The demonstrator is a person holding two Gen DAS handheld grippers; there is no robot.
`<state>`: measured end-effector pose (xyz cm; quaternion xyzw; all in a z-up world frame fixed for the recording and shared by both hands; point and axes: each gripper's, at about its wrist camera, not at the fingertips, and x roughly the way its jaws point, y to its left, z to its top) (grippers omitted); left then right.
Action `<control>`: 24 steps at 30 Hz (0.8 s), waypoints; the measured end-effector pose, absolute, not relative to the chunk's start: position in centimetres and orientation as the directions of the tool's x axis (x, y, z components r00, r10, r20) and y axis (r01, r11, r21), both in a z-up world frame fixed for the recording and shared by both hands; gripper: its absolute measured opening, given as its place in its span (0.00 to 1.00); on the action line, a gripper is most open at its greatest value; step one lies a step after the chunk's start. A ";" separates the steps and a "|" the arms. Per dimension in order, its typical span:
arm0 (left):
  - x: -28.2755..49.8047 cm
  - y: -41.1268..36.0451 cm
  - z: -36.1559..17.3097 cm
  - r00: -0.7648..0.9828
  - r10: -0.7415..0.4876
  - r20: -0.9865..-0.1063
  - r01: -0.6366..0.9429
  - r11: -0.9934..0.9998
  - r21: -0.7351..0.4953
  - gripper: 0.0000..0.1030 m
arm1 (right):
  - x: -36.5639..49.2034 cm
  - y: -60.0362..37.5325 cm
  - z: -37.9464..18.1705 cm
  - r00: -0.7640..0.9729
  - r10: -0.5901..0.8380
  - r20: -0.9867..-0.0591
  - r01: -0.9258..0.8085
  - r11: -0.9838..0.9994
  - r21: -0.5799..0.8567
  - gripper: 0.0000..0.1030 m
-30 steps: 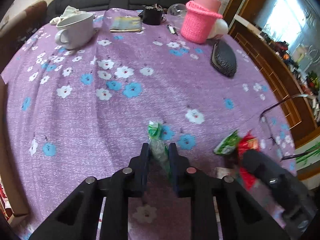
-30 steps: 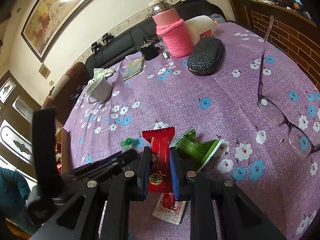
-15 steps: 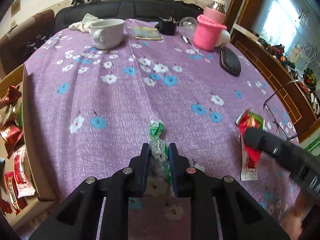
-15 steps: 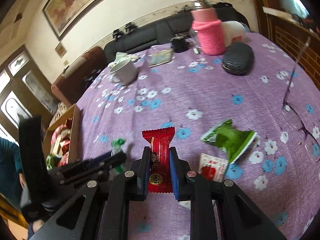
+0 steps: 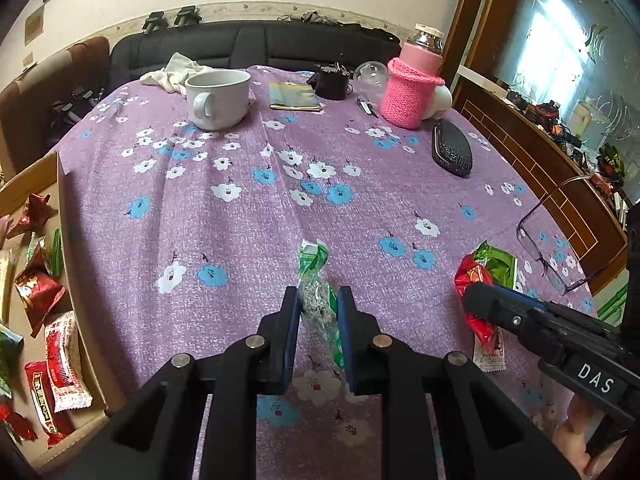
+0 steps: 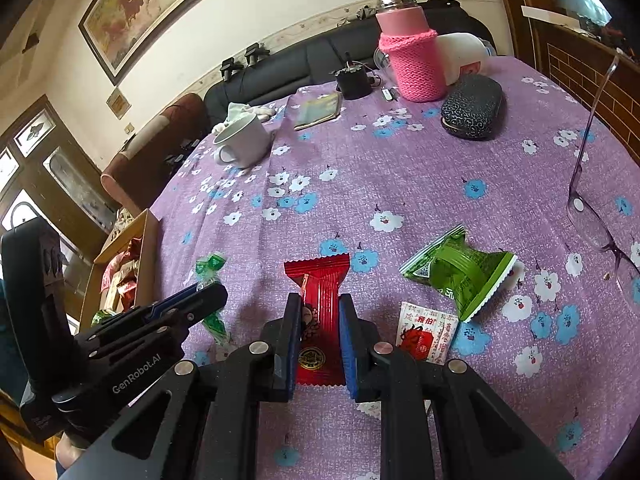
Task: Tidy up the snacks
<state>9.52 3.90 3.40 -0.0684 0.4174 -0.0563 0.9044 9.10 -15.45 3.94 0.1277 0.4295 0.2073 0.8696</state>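
I am holding my left hand-held gripper (image 5: 318,306) clenched on a green-and-clear wrapped candy (image 5: 316,280), whose twisted green end is sticking out past the fingertips, above the near part of the worktop (image 5: 240,208), which is wearing a purple cloth with white and blue flowers. I am gripping a red snack packet (image 6: 320,308) in my right hand-held gripper (image 6: 320,312), its blue pads pressing on both long sides, also over the near edge of the worktop. Just to the right of that packet, a green snack packet (image 6: 460,272) and a small white-and-red sachet (image 6: 426,332) are lying on the cloth, the sachet nearer the front edge and just beside the green one. A cardboard box (image 5: 64,216) is sitting against the left edge of the worktop, and red and white snack packets (image 5: 44,320) are lying inside it. Near the far edge, a white mug (image 5: 218,98), a bottle in a pink knitted sleeve (image 5: 412,88) and a black glasses case (image 5: 452,148) are standing well apart from the snacks. A pair of glasses (image 6: 592,200) is lying toward the right edge.
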 end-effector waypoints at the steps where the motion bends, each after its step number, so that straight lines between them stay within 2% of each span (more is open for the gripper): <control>1: 9.5 3.9 3.4 0.645 -0.157 -0.748 0.043 0.985 -0.170 0.18 | 9.1 -15.4 4.0 0.546 0.470 -0.694 -0.251 0.882 0.400 0.18; 24: 9.7 4.1 4.2 0.671 -0.141 -0.728 0.041 0.987 -0.154 0.18 | 9.8 -16.1 3.6 0.548 0.461 -0.698 -0.229 0.885 0.406 0.18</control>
